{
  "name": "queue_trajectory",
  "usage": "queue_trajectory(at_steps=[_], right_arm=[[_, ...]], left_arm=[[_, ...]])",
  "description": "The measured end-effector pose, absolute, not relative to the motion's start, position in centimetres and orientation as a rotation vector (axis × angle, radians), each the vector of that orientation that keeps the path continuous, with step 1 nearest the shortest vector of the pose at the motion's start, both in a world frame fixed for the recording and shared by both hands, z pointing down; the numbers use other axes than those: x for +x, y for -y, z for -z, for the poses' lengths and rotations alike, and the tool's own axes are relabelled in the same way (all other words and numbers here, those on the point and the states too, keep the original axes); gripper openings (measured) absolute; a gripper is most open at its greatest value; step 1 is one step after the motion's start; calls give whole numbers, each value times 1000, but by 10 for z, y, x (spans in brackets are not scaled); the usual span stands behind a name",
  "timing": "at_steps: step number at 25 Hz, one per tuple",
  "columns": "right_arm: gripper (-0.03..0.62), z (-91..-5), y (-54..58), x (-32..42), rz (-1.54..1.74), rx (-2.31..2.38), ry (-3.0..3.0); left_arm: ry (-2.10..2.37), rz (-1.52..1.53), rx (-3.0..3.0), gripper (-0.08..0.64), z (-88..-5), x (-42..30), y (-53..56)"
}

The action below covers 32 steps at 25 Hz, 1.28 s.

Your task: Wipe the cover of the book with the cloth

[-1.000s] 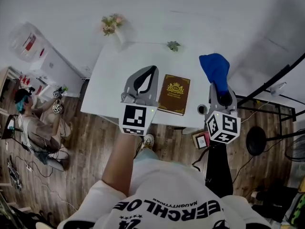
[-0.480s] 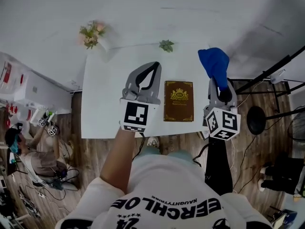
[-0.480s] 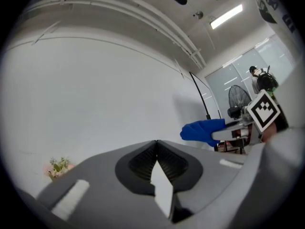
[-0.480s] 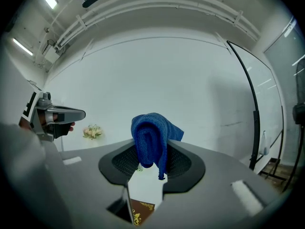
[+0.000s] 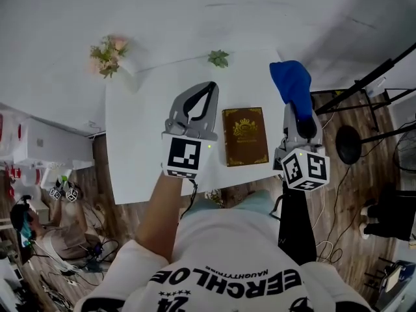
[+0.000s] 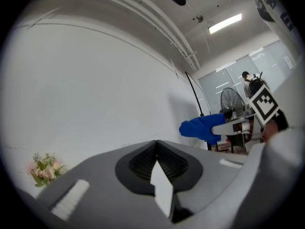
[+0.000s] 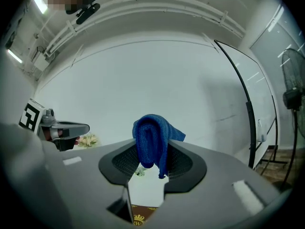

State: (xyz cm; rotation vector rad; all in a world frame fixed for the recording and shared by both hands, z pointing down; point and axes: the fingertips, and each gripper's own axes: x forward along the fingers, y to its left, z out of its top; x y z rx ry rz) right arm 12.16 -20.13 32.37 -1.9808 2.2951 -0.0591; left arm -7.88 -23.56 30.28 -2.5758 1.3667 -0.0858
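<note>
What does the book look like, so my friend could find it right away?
Find the white table by the wall. Near the edge closest to the person lies the book. It is the only flat brown thing there, with a gold crest on its cover, unlike the blue cloth or the flowers.

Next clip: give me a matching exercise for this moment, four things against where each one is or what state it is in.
Things:
1. book
2. blue cloth
3. left gripper
4. flowers

Place or state:
A. jaws together, nothing held
B. by the far left corner of the white table
C. lying flat on the table, between the two grippers in the head view
D. pinched in the jaws of the right gripper

Pairs: 1-C, 2-D, 3-A, 4-B
</note>
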Motion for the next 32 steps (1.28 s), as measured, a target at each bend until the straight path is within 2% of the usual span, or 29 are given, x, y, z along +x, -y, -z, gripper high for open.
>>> queue_trajectory(at_steps=[12,23,32], right_arm=[[127,-345,233,125,155,-1920,-2377],[124,-458,245,45,451,-1831,-2830],[124,-544,239,17,748,-1802,-2991]], left_arm=[[-1372,106,-2594,58,-322,-58,260],[-1477,156,-2621,58,-353,-71,266],[-1481,228,-2658,58,-379,-73,259]])
